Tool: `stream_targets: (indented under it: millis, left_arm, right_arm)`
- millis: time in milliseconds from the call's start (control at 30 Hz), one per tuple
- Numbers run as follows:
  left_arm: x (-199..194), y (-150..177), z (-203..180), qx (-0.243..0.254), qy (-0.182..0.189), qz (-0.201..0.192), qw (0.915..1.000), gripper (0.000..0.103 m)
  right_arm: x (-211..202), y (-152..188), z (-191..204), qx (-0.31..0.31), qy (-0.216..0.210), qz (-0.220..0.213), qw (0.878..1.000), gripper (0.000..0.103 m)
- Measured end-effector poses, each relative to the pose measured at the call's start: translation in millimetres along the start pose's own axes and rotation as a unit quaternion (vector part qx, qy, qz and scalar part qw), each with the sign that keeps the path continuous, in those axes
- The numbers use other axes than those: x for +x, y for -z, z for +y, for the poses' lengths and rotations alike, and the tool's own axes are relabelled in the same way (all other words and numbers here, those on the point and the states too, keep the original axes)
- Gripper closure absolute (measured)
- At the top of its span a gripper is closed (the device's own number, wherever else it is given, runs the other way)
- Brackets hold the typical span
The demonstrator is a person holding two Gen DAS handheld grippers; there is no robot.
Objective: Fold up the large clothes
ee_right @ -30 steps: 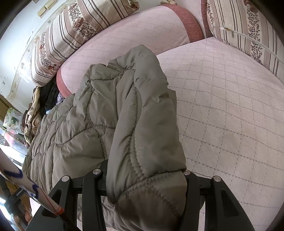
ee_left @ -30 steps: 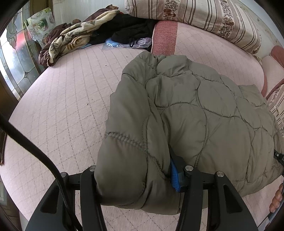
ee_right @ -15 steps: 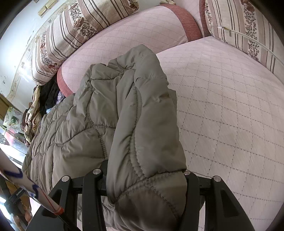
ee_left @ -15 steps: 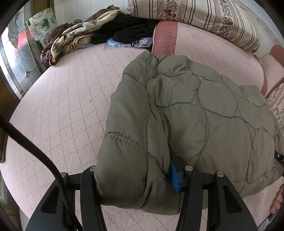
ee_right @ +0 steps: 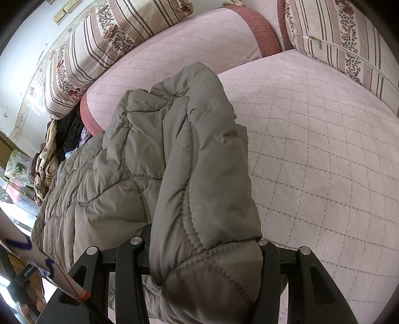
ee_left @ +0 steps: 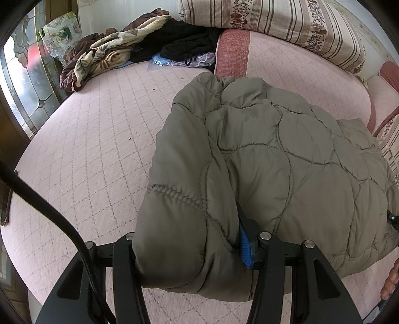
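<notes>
An olive-grey quilted puffer jacket (ee_left: pixel 286 159) lies folded over on a pink quilted bed (ee_left: pixel 94 154). My left gripper (ee_left: pixel 189 251) is shut on the jacket's near left edge, with thick padding bulging between the fingers and a blue pad (ee_left: pixel 245 246) showing on the right finger. In the right wrist view the same jacket (ee_right: pixel 154 162) fills the left and middle. My right gripper (ee_right: pixel 199 259) is shut on the jacket's near right edge, which has a stitched hem. Both fingertips are hidden in the fabric.
A pile of other clothes and a patterned blanket (ee_left: pixel 117 49) lies at the bed's far left by a stained-glass window (ee_left: pixel 30 82). Striped floral pillows (ee_left: pixel 274 22) and pink bolsters (ee_right: pixel 179 49) line the back. A black cable (ee_left: pixel 49 211) crosses the left view.
Both grippers have kept their grip on the jacket. The views have shifted only slightly; the jacket holds the same shape.
</notes>
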State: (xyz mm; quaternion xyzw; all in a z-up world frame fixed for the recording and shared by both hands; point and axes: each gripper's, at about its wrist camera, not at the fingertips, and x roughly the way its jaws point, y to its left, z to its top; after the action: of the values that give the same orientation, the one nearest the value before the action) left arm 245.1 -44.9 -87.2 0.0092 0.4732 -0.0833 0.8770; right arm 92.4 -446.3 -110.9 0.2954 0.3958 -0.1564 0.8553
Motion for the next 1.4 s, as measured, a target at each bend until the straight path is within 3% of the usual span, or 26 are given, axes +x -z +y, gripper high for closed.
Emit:
stream_targets:
  millis: [1400]
  left_arm:
    - [-12.7,22.6,-6.1,0.000,-0.031,-0.012,0.9994,0.052]
  right_arm:
    - [-9.9,5.8,-3.6,-0.010,0.012,0.000,1.000,0.052]
